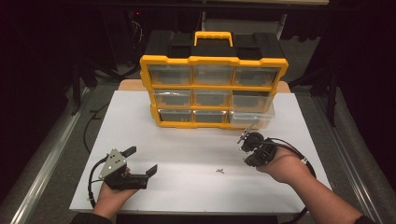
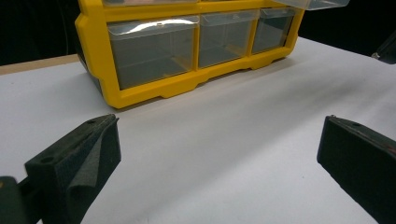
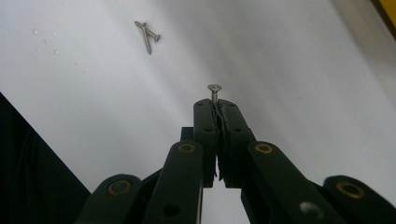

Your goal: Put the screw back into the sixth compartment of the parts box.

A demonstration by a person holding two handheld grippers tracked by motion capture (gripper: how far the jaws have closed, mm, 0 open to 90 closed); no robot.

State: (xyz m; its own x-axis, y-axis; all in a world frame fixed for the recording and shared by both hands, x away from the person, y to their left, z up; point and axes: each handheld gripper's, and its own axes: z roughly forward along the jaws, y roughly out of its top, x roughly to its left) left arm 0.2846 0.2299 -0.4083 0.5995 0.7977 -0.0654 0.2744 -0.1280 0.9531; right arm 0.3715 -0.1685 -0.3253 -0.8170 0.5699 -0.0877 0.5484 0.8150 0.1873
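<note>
Your right gripper (image 3: 215, 105) is clamped on a single screw (image 3: 214, 91), whose head projects just past the closed jaw tips. In the high view this gripper (image 1: 244, 138) sits above the white surface (image 1: 187, 154), near the pulled-out clear drawer (image 1: 252, 116) at the bottom right of the yellow organizer (image 1: 214, 60). Two more screws (image 3: 147, 31) lie touching each other on the surface, well apart from the held one. Your left gripper (image 1: 140, 161) rests low at the near left with its jaws spread wide and nothing between them.
</note>
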